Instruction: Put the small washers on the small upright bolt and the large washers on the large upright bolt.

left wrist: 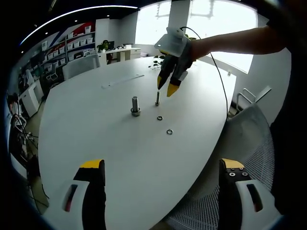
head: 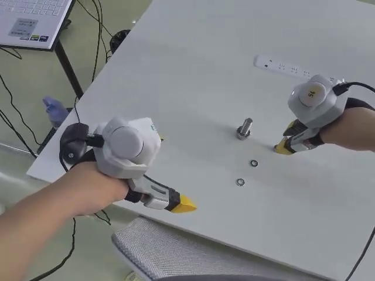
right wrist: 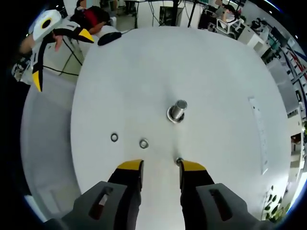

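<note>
The large upright bolt point(head: 244, 129) point(left wrist: 135, 106) point(right wrist: 177, 111) stands mid-table. Two loose washers lie flat in front of it, one point(head: 254, 163) point(left wrist: 159, 118) point(right wrist: 144, 143) nearer the bolt and the other point(head: 240, 182) point(left wrist: 170, 132) point(right wrist: 114, 137) farther out. The small upright bolt point(left wrist: 157, 98) point(right wrist: 178, 161) stands just beside the right gripper's tips. My right gripper point(head: 284, 147) point(right wrist: 161, 166) point(left wrist: 168, 86) is open, low over the table, with nothing between its fingers. Over the table's near edge my left gripper point(head: 184, 205) point(left wrist: 160, 167) point(right wrist: 60, 57) is wide open and holds nothing.
A white power strip point(head: 287, 67) lies at the table's far side. A laptop point(head: 32, 20) sits on a stand to the far left, with cables on the floor. A grey mesh chair point(head: 176, 252) is tucked under the near table edge point(head: 193, 225).
</note>
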`<state>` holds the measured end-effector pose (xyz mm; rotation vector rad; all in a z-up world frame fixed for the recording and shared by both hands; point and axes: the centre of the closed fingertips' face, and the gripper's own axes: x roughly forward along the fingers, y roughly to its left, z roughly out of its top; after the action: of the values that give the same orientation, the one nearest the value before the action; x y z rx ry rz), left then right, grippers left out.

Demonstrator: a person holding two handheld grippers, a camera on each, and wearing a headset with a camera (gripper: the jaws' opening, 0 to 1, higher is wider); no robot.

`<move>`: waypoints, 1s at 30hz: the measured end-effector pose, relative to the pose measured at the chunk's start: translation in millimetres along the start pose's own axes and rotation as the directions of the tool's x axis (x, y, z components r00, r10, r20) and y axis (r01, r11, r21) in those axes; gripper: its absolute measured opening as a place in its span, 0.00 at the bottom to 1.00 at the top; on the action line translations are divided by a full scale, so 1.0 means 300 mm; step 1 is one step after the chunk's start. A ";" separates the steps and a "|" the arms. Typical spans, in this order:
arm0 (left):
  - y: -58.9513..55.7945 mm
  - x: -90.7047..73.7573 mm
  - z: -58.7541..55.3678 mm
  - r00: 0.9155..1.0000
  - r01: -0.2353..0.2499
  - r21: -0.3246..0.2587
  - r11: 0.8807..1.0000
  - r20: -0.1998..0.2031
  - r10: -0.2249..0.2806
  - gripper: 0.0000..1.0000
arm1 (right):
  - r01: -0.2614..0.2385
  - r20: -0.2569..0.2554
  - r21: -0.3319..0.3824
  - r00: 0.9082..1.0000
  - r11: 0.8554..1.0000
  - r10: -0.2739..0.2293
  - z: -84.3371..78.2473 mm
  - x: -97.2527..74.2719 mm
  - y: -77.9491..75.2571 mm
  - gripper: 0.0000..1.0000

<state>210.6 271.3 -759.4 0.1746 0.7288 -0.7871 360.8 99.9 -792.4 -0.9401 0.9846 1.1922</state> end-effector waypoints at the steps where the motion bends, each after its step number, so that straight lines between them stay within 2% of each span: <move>1: -0.001 -0.001 -0.001 1.000 0.003 0.002 1.000 0.000 -0.003 0.99 | 0.005 0.002 0.007 1.000 1.000 -0.005 -0.001 0.000 0.006 0.31; 8: -0.001 -0.009 0.004 1.000 0.029 0.011 1.000 -0.001 -0.029 0.98 | -0.017 0.002 0.036 1.000 0.999 0.017 -0.011 0.018 0.069 0.32; 13: 0.006 -0.014 0.024 0.999 0.038 0.023 0.999 0.018 -0.038 0.98 | -0.029 0.018 0.061 0.999 0.998 0.028 -0.003 0.034 0.095 0.32; 19: 0.018 -0.024 0.006 0.999 0.043 0.032 0.999 0.016 -0.043 0.99 | -0.031 0.033 0.085 0.999 0.996 0.029 0.020 0.072 0.099 0.33; 21: 0.018 -0.025 -0.002 0.999 0.049 0.037 0.998 0.012 -0.049 0.99 | -0.026 0.038 0.102 0.999 0.994 0.022 0.013 0.097 0.079 0.33; 27: 0.020 -0.026 -0.018 0.998 0.062 0.049 0.997 -0.004 -0.062 0.99 | -0.016 0.030 0.110 0.999 0.994 0.012 0.026 0.149 0.081 0.33; 30: 0.023 -0.025 -0.019 0.998 0.065 0.054 0.996 -0.006 -0.065 0.99 | -0.014 0.002 0.086 1.000 0.996 0.014 0.022 0.175 0.092 0.32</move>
<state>208.9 283.0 -759.4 0.2022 0.7210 -0.8691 339.3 124.9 -842.0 -0.8653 1.0351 1.1526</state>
